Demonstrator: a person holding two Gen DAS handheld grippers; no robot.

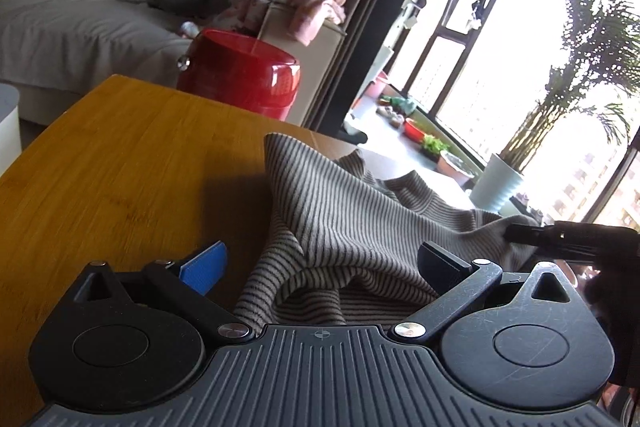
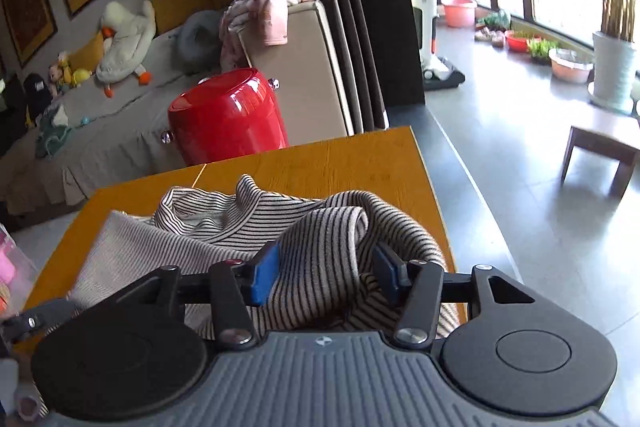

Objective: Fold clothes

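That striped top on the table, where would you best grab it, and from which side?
Take the striped top by its raised rolled fold, coming in level from the near table edge. It stands proud of the flat cloth, so the right tongs can straddle it.

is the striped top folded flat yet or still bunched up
Bunched up: the striped top lies in rumpled heaps on the wooden table, one roll of it between the fingers of the right claw.

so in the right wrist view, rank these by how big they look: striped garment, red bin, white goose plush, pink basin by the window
1. striped garment, though it lies closest to the camera
2. red bin
3. white goose plush
4. pink basin, farthest away, so its true size is unsure
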